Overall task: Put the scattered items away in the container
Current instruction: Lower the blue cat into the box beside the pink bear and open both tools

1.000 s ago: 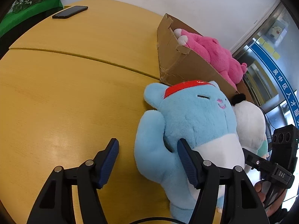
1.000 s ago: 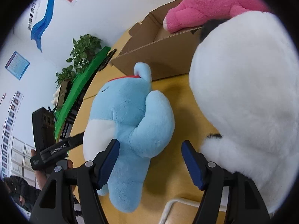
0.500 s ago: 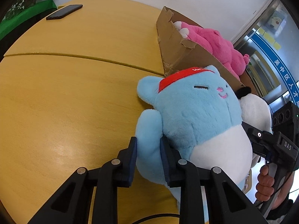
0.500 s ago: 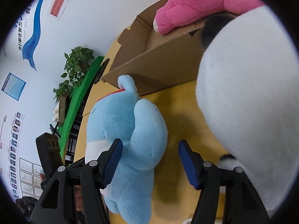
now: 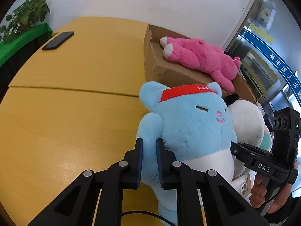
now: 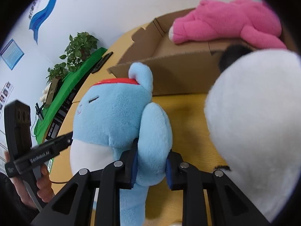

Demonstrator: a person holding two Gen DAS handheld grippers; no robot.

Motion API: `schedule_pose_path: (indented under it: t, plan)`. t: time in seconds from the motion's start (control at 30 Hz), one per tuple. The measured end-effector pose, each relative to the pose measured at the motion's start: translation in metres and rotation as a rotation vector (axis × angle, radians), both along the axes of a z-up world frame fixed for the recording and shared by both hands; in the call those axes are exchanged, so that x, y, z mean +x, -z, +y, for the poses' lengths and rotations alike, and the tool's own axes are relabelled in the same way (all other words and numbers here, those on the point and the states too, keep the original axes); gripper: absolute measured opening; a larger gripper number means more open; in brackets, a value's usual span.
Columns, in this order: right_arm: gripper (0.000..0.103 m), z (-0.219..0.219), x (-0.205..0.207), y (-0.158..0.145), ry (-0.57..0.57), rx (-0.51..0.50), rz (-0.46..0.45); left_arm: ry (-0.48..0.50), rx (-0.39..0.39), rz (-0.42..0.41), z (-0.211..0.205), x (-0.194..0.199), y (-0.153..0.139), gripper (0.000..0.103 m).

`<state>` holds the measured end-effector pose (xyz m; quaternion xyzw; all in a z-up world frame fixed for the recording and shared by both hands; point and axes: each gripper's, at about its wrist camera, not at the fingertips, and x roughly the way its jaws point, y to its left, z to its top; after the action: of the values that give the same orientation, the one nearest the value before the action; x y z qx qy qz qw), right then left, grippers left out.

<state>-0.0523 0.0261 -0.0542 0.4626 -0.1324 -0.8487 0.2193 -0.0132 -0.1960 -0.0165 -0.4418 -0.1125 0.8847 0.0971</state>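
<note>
desk (image 5: 75,124) first, a wide yellow wooden top with a seam running across it, filling most of the left wrist view. box (image 5: 169,71) next, brown cardboard, open, sitting on the far right part of the desk, and a pink plush (image 5: 203,56) sprawls over its rim, paws toward the box's near corner. white plush (image 6: 254,124), big and round, bulges in close on the right of the right wrist view, resting on the desk just in front of the box. blue plush (image 5: 190,124), red band on its head, eyes closed, white belly, sits between the two grippers, out on the desk just in front of the box, with the white plush right behind it. left gripper (image 5: 149,150) is closing, and its blue pads pinch one arm of the blue plush, the fur squeezed in the narrow slot between them. right gripper (image 6: 151,162) is closing too, pads pressed in on the plush's other arm from both sides, fur bulging over them. hand (image 5: 261,194) on the right gripper's handle shows at the edge of the left wrist view, and the other hand (image 6: 41,186) at the lower left of the right wrist view. phone (image 5: 58,40), dark, lies flat at the far edge of the desk, well apart from the toys. plant (image 5: 24,17) stands beyond it against the wall.
</note>
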Motion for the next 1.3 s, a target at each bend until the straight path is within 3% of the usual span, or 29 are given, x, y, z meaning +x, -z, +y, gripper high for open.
schedule_pose_path:
  t: [0.13, 0.27, 0.4, 0.53, 0.57, 0.6, 0.63, 0.73, 0.8, 0.87, 0.97, 1.13, 1.3]
  plan:
    - [0.021, 0.006, -0.002, -0.043, 0.011, 0.013, 0.122, 0.016, -0.050, 0.111, 0.017, -0.025, -0.054, 0.013]
    - [0.021, 0.021, -0.033, -0.095, 0.062, 0.040, 0.266, 0.063, -0.112, 0.220, 0.041, -0.068, -0.107, 0.013]
    - [0.021, 0.040, -0.095, -0.122, 0.142, 0.063, 0.302, 0.089, -0.163, 0.237, 0.060, -0.129, -0.119, 0.013]
    - [0.021, 0.047, -0.164, -0.112, 0.177, 0.111, 0.244, 0.075, -0.164, 0.166, 0.065, -0.195, -0.088, 0.013]
    - [0.021, 0.047, -0.179, -0.103, 0.182, 0.124, 0.209, 0.069, -0.162, 0.146, 0.065, -0.211, -0.077, 0.013]
    - [0.021, 0.048, -0.194, -0.093, 0.187, 0.137, 0.175, 0.075, -0.128, 0.117, 0.063, -0.225, -0.065, 0.000]
    - [0.021, 0.047, -0.209, -0.081, 0.187, 0.143, 0.133, 0.103, -0.058, 0.085, 0.062, -0.235, -0.054, 0.000]
    - [0.021, 0.028, -0.238, -0.041, 0.094, 0.144, -0.008, 0.171, -0.064, 0.059, 0.078, -0.252, -0.029, 0.000]
    - [0.021, 0.010, -0.246, -0.024, 0.060, 0.221, -0.037, 0.196, -0.082, 0.073, 0.083, -0.252, -0.023, 0.000]
    - [0.021, 0.010, -0.252, -0.016, 0.065, 0.260, -0.046, 0.209, -0.052, 0.073, 0.080, -0.252, -0.025, 0.000]
    - [0.023, 0.019, -0.258, -0.010, 0.063, 0.234, -0.085, 0.200, -0.023, 0.061, 0.076, -0.250, -0.026, 0.000]
    - [0.023, 0.012, -0.257, -0.005, 0.043, 0.273, -0.105, 0.194, -0.006, 0.060, 0.095, -0.251, -0.023, 0.000]
    - [0.025, 0.014, -0.260, 0.004, 0.041, 0.278, -0.143, 0.182, -0.069, 0.097, 0.106, -0.242, -0.021, 0.001]
